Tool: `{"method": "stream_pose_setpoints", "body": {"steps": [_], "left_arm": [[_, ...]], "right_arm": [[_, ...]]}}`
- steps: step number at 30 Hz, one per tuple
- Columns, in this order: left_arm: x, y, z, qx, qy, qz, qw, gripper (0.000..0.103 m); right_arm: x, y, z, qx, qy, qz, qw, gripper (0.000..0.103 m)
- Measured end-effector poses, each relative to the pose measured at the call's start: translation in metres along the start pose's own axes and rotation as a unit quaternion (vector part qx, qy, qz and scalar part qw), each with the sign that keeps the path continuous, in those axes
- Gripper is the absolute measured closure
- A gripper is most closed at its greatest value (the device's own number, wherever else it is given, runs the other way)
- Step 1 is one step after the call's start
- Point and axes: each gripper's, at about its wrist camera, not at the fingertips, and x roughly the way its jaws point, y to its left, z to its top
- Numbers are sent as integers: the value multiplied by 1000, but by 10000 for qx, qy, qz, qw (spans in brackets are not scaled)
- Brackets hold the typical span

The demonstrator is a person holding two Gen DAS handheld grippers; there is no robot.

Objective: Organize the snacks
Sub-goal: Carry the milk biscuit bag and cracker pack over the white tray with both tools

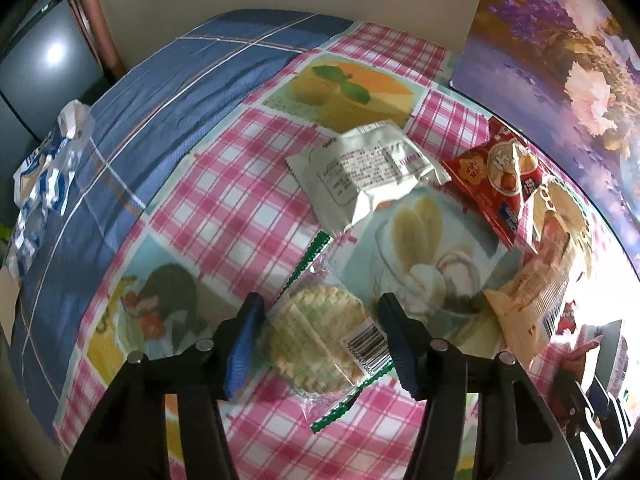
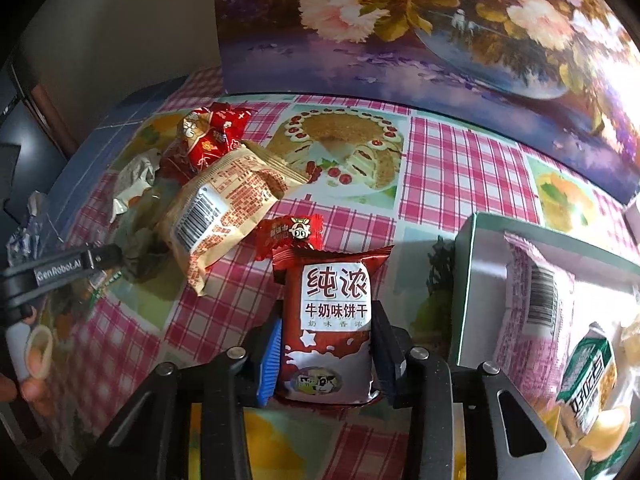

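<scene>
A clear packet of round woven-pattern crackers (image 1: 320,340) lies on the pink checked tablecloth (image 1: 240,200). My left gripper (image 1: 320,304) points steeply down over it, its blue pads against the wrapper's two sides. In the right wrist view a dark red milk-biscuit packet (image 2: 330,320) stands between the pads of my right gripper (image 2: 327,316), which is shut on it. Behind it lie a small red candy (image 2: 290,234), a beige packet (image 2: 224,216) and red packets (image 2: 212,136). A white packet (image 1: 368,172) lies beyond the crackers.
A green-rimmed box (image 2: 468,280) at the right holds a pink packet (image 2: 532,300) and a green one (image 2: 588,376). A flower painting (image 2: 440,20) leans along the table's back. A blue-white wrapper (image 1: 44,184) lies on the blue cloth far left. A hand (image 2: 28,384) shows at the left edge.
</scene>
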Motion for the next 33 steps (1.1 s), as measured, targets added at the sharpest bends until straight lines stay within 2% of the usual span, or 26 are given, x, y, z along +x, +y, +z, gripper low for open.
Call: {"method": "stream_pose_setpoints", "body": {"steps": [9,17,25,33], "left_arm": [[-28,-1,-31,-294,-31,-42,9996,43],[-83,-17,-41,-207,-375,-154,9990,43],[-134,-58,-54,-40,-657,-400,9970,43],[-154,-107,-66,310,-789,-535,9950,43]], "right_arm": [[-29,-3,-6,122,-142,201,9996,61],[-71,-15,-12,368,-411,389,9977,61],[-104,-44,-26,817,-588,391,9942,61],[-122,-82,-38,1254,-675,292,9894,61]]}}
